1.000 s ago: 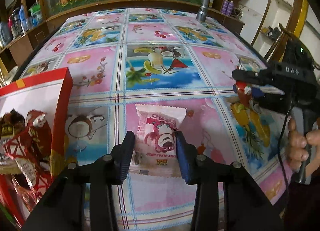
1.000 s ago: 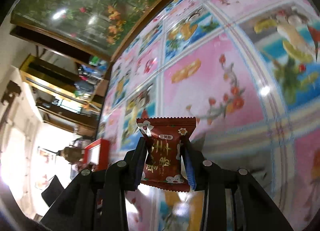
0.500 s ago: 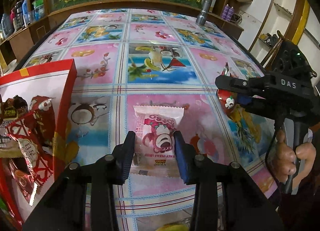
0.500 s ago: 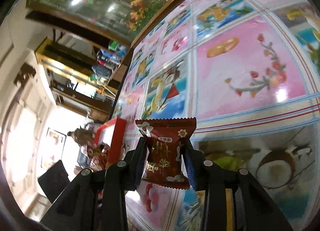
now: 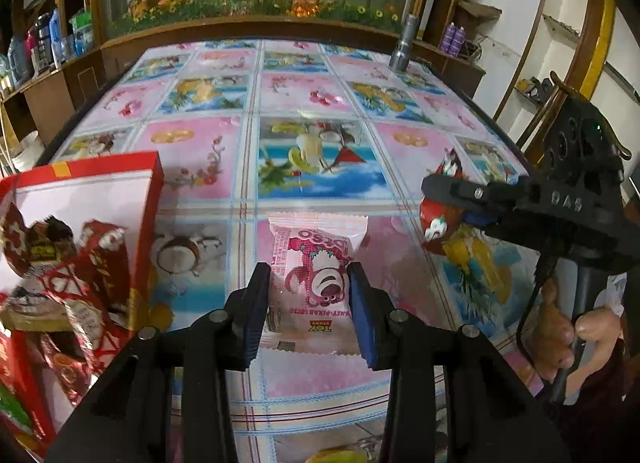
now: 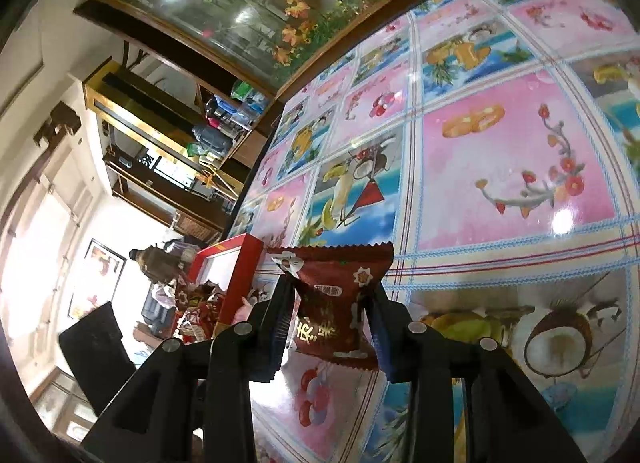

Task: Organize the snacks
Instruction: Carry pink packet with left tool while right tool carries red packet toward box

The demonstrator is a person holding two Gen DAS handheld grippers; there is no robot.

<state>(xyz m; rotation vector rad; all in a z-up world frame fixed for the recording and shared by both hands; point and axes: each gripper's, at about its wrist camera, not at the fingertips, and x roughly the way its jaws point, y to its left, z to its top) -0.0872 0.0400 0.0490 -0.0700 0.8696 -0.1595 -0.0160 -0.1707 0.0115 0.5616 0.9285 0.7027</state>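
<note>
Left hand-held gripper (image 5: 310, 305) is low over the worktop (image 5: 208, 167), which wears a glossy pink-and-blue oilcloth printed with fruit and drinks. Its two black fingers sit on either side of a pink-and-white plastic snack packet with a strawberry-bear cartoon (image 5: 316, 275), pads touching the packet's edges, so it's narrowed onto that packet. Whether the packet rests on the oilcloth or hangs just above it, I cannot tell.

Off to the left, the open red-and-white cardboard box (image 5: 100, 199) stands on the worktop, with shiny red and brown wrapped snacks (image 5: 80, 275) piled inside.

Over on the right, the right hand-held gripper (image 5: 436, 211) is in the air, tilted sideways, gripped by the person's hand (image 5: 560, 339). From its own camera, the right hand-held gripper (image 6: 330, 327) is clamped on a dark red foil snack packet with white flowers and gold lettering (image 6: 336, 303), held clear above the oilcloth and pointed towards the red box (image 6: 236, 275).

At the far edge of the worktop, a silver metal flashlight (image 5: 402, 43) stands upright.
</note>
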